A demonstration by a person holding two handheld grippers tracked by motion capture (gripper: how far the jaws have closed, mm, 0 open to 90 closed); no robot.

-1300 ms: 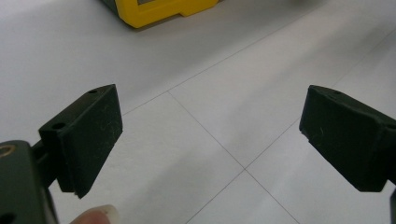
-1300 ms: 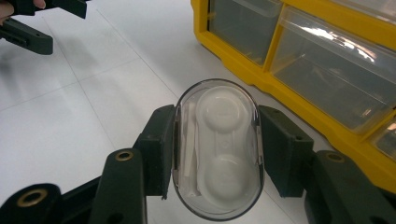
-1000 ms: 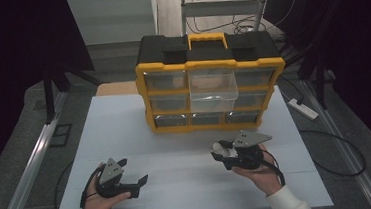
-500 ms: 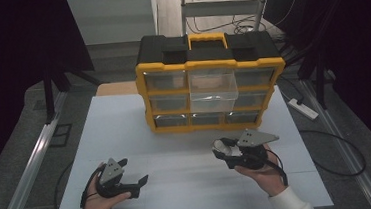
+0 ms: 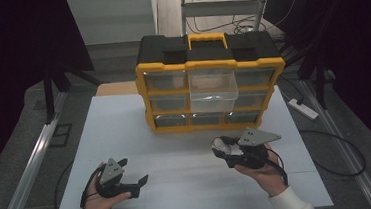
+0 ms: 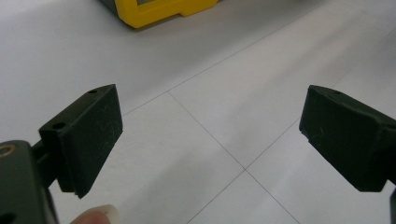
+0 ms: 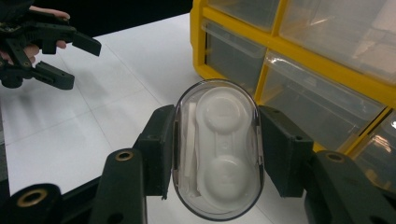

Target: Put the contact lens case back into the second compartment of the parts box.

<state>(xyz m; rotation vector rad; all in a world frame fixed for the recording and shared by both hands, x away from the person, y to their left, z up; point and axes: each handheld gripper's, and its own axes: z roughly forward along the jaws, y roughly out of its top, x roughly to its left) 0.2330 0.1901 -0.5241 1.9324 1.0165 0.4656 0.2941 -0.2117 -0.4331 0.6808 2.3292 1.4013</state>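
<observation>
Gripping a clear oval case (image 7: pixel 217 149) with white twin-cup insert, right tool (image 7: pixel 217 154)

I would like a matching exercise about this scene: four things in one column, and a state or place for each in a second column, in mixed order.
Things:
1. left gripper
2. right gripper
3. clear oval case
4. middle top drawer

States or places:
A. pulled out of the yellow organizer
B. jaws open, nothing between them
C. held between two black jaws
D. jaws closed on a thing

Pairs: 1-B, 2-D, 3-C, 4-A
</observation>
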